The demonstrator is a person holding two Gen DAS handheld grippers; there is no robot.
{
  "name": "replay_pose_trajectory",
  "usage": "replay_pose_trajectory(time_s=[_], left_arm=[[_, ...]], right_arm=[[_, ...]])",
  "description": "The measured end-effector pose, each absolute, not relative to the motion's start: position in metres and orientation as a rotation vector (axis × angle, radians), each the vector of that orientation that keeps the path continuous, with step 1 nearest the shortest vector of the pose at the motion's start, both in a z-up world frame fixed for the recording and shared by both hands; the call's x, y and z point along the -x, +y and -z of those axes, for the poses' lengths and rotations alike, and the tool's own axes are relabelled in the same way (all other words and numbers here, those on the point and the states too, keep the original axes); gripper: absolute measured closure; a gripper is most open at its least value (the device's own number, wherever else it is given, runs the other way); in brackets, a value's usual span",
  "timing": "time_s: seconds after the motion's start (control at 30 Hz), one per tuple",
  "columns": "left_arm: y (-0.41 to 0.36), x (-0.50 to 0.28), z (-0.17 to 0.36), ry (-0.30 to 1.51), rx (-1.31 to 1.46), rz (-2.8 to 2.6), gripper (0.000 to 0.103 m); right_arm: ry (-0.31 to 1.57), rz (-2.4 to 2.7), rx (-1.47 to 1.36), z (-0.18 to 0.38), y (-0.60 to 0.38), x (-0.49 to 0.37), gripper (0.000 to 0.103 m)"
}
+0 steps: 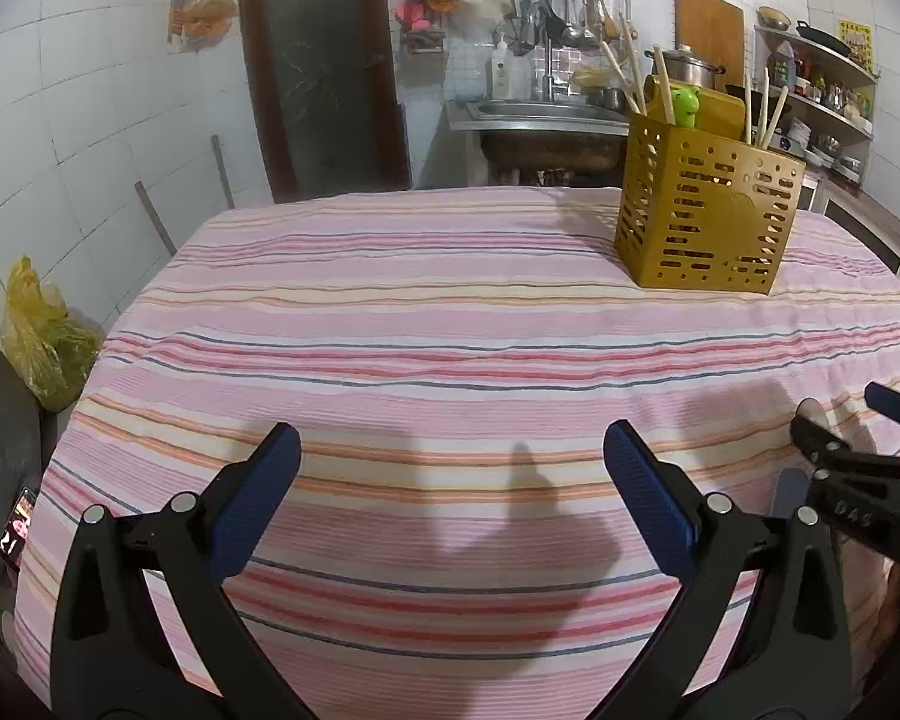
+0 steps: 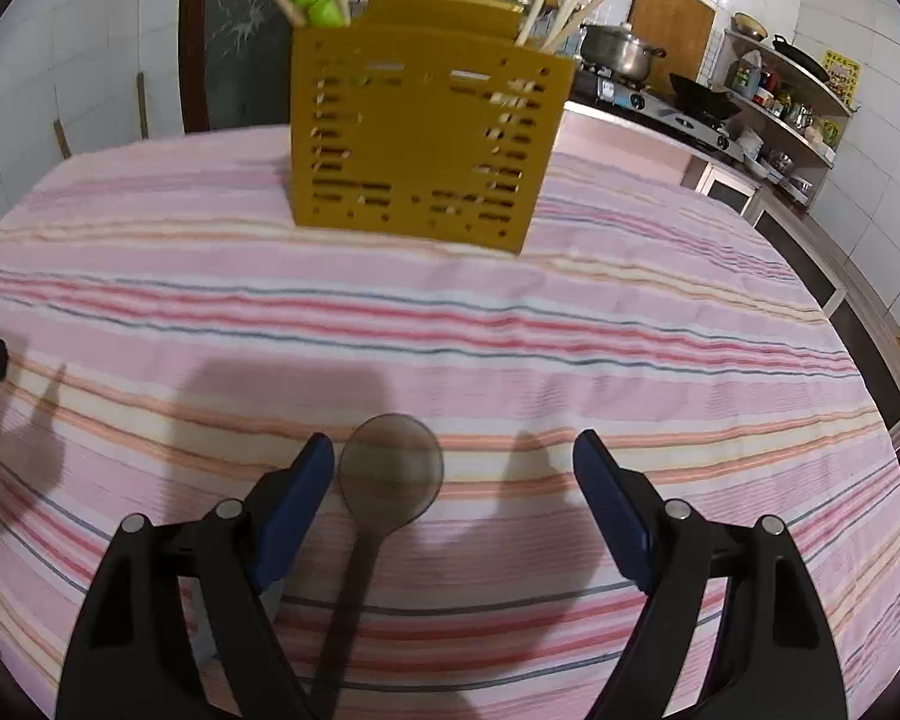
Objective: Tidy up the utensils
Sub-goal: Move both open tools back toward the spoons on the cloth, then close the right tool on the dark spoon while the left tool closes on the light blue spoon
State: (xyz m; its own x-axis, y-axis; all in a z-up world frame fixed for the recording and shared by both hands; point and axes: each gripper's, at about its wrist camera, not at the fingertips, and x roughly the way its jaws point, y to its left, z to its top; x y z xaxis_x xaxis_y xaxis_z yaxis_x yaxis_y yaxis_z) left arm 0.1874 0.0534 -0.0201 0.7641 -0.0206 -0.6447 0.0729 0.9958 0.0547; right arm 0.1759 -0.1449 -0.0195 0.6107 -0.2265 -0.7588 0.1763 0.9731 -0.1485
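A yellow perforated utensil holder [image 1: 708, 210] stands on the striped tablecloth at the far right; it holds several wooden chopsticks [image 1: 630, 81] and a green frog-shaped utensil [image 1: 686, 107]. It also shows in the right wrist view [image 2: 420, 138]. A translucent dark spoon [image 2: 384, 492] lies on the cloth between the fingers of my right gripper [image 2: 453, 462], nearer the left finger; the gripper is open and empty. My left gripper [image 1: 450, 450] is open and empty over bare cloth. The right gripper shows in the left wrist view [image 1: 858, 456] at the right edge.
The table with the striped cloth [image 1: 390, 312] fills both views. A sink [image 1: 546, 114] with hanging utensils stands behind it. A stove with a pot [image 2: 621, 54] and shelves [image 2: 786, 96] are at the right. A yellow bag [image 1: 36, 336] sits at the left.
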Motion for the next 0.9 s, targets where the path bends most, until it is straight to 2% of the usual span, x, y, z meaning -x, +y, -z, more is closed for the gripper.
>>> replay_pose_trajectory(time_s=[0.07,0.13,0.27,0.47,0.9], left_arm=[[0.054,-0.188,0.021,0.706,-0.072,0.053,0.005],[0.055,-0.187,0.021,0.702,-0.070,0.053,0.005],[0.052,-0.188,0.022,0.708,-0.072,0.050,0.005],[0.046,-0.189,0.019,0.719,-0.065,0.042,0.005],[0.014,-0.180,0.012,0.741,-0.100,0.084,0.005]], right_arm=[[0.895,0.233,0.058,0.021,-0.142,-0.177,0.025],[0.914,0.225,0.046,0.023,-0.142,-0.178,0.040],[0.926,0.212,0.010,0.023,-0.144,-0.178,0.047],[0.938,0.163,-0.014,0.022,-0.141,-0.181,0.067],[0.912,0.100,-0.063,0.013,-0.198,-0.163,0.067]])
